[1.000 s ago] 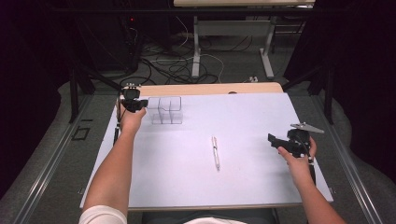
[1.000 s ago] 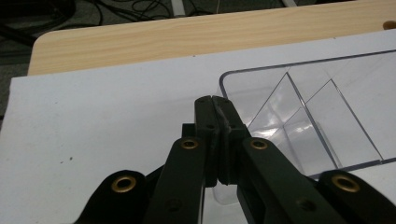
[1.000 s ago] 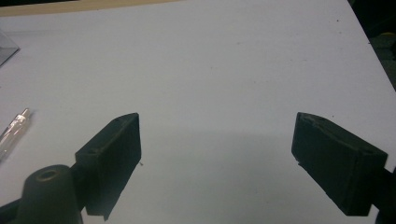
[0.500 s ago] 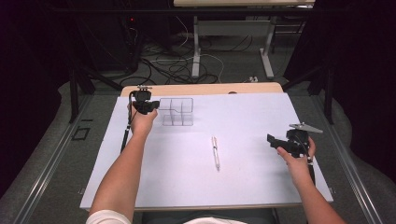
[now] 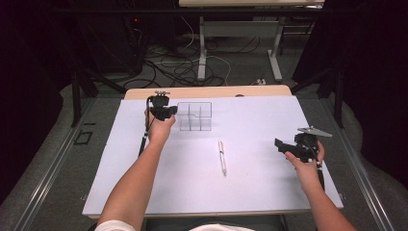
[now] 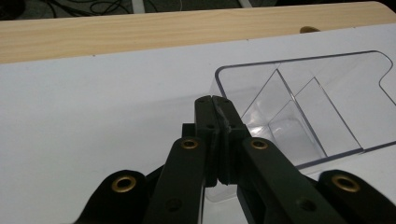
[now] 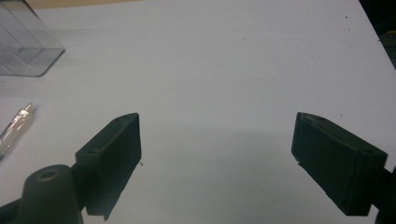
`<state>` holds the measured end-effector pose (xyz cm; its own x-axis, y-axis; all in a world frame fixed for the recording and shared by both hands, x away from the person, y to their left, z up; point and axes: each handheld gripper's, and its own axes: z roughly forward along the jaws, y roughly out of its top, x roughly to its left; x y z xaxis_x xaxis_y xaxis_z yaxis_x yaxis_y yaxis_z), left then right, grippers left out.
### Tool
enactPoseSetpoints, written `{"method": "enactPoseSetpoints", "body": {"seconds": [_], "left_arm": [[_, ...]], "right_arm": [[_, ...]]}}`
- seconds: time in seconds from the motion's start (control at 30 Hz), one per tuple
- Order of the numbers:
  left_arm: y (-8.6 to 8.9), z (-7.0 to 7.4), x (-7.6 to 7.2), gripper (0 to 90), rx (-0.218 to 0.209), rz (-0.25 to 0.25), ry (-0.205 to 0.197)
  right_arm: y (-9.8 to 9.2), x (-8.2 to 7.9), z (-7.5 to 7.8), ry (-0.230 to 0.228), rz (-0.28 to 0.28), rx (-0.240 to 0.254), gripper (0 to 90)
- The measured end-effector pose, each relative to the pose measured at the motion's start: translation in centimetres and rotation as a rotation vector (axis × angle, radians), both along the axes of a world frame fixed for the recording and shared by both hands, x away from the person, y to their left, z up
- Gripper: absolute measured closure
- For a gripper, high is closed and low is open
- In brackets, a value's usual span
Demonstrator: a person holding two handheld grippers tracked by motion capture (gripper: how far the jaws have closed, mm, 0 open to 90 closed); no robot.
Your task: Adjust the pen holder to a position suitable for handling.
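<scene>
High view: the left hand-held gripper (image 5: 162,111) sits just to the left of the clear box (image 5: 195,116), its jaws pressed together, at or very near the box's left wall; whether they pinch that wall cannot be told from here. The right hand-held gripper (image 5: 288,146) hovers over the white desk (image 5: 250,192), well apart from the box, with a pen (image 5: 222,156) lying to its left, between the two hands.

Left gripper view: the left hand-held gripper (image 6: 215,100) has its jaws closed, tips meeting at the box's (image 6: 303,107) near corner edge, the dividers just beyond.

Right gripper view: the right hand-held gripper (image 7: 217,135) stands wide open with nothing between its jaws; the pen (image 7: 14,128) lies off to its left, the box (image 7: 25,42) farther ahead on that side.
</scene>
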<state>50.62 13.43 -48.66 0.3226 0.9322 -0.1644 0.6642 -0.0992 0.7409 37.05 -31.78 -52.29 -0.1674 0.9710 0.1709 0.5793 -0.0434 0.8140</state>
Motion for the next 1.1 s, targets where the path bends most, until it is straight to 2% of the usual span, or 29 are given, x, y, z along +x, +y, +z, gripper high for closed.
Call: {"method": "enactPoseSetpoints", "body": {"seconds": [0.33, 0.53, 0.6, 0.8, 1.1], "left_arm": [[-2.9, -0.1, -0.7, 90.0, -0.040, -0.015, 0.014], [-4.0, -0.1, -0.8, 90.0, -0.049, -0.025, 0.013], [-4.3, -0.2, -0.8, 90.0, -0.068, -0.024, 0.019], [-4.5, -0.2, -0.7, 90.0, -0.061, -0.039, 0.020], [-3.5, 0.3, -0.8, 87.7, -0.065, -0.051, 0.015]], "right_arm": [[0.1, 0.0, -0.1, 0.006, 0.002, -0.005, 15.4], [0.1, 0.0, -0.1, 0.006, 0.005, -0.005, 15.4], [0.1, 0.0, -0.2, 0.007, 0.006, -0.005, 15.4], [0.1, 0.1, -0.2, 0.005, 0.011, -0.011, 15.4], [0.0, 0.0, -0.2, 0.011, 0.010, -0.006, 15.4]]}}
